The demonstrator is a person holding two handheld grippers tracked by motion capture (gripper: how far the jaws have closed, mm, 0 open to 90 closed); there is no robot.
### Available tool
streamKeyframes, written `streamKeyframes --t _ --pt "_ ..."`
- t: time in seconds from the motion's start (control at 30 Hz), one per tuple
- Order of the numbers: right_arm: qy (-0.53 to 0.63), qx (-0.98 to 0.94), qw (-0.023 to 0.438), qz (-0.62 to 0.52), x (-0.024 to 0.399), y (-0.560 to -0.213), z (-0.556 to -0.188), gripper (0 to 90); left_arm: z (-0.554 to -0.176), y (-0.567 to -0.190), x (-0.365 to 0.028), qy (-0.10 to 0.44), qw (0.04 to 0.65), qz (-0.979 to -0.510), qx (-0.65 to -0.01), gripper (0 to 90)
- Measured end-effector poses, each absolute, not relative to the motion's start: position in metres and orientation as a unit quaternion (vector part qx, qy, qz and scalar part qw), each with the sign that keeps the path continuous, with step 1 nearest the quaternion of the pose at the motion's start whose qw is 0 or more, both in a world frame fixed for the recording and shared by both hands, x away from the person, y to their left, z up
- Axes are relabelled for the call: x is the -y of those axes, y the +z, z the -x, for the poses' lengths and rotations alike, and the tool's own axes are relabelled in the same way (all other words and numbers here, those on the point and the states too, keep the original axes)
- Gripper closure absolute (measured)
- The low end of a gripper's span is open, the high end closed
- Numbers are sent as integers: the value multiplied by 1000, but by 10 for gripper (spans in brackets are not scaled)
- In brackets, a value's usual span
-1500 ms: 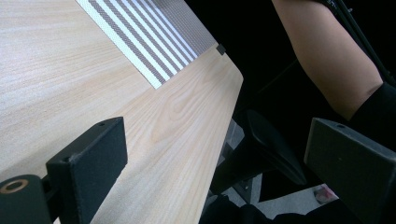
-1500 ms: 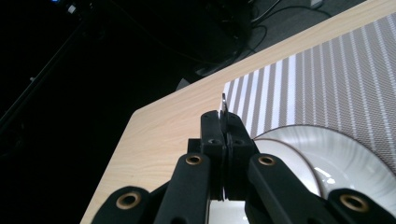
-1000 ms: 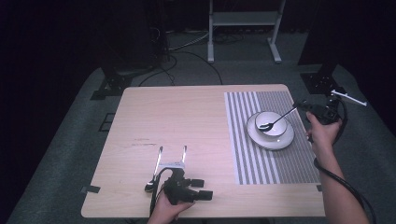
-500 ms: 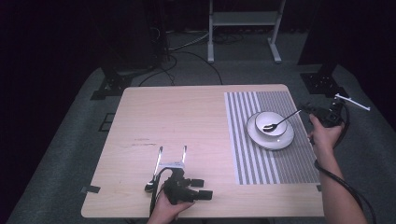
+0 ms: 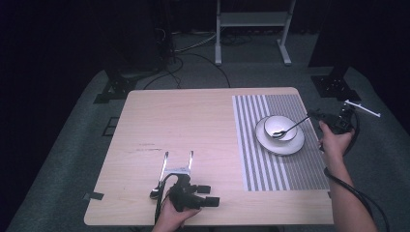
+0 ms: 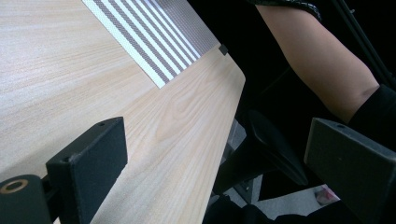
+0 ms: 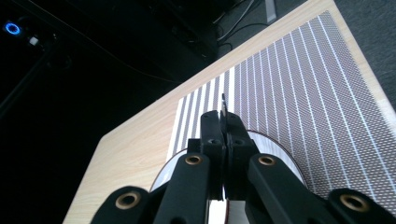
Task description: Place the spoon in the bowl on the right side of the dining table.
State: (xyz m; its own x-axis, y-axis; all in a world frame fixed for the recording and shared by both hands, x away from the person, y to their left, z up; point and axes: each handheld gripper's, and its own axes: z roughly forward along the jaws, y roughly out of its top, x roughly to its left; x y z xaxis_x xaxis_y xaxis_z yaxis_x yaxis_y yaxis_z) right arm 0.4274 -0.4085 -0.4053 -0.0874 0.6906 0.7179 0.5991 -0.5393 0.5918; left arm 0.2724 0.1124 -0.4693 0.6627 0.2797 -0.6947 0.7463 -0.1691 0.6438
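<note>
A white bowl [image 5: 280, 126] sits on a white plate [image 5: 290, 145] on the striped placemat [image 5: 270, 164] at the table's right side. My right gripper [image 5: 313, 115] is just past the table's right edge, shut on the handle of a spoon [image 5: 291, 125] whose scoop end rests inside the bowl. In the right gripper view the jaws are pressed together [image 7: 224, 128] on the thin spoon handle [image 7: 223, 103], with the plate's rim [image 7: 280, 147] below. My left gripper [image 5: 179, 154] rests near the front edge, open, nothing between its fingers [image 6: 88, 161].
The light wooden table [image 5: 183, 121] stands on grey carpet. A white stand frame [image 5: 251, 19] and dark tripod feet [image 5: 116, 89] are on the floor behind. A person's forearm [image 6: 322, 60] hangs beside the table's front corner.
The right hand has drifted slightly toward the person with the spoon still in the bowl. The left gripper has not moved.
</note>
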Motion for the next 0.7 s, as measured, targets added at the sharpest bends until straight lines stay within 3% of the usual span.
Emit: streamKeyframes --t 0.7 --pt "559 -484 25 -673 409 -418 -428 882 -273 -469 -113 -215 542 -733 -350 45"
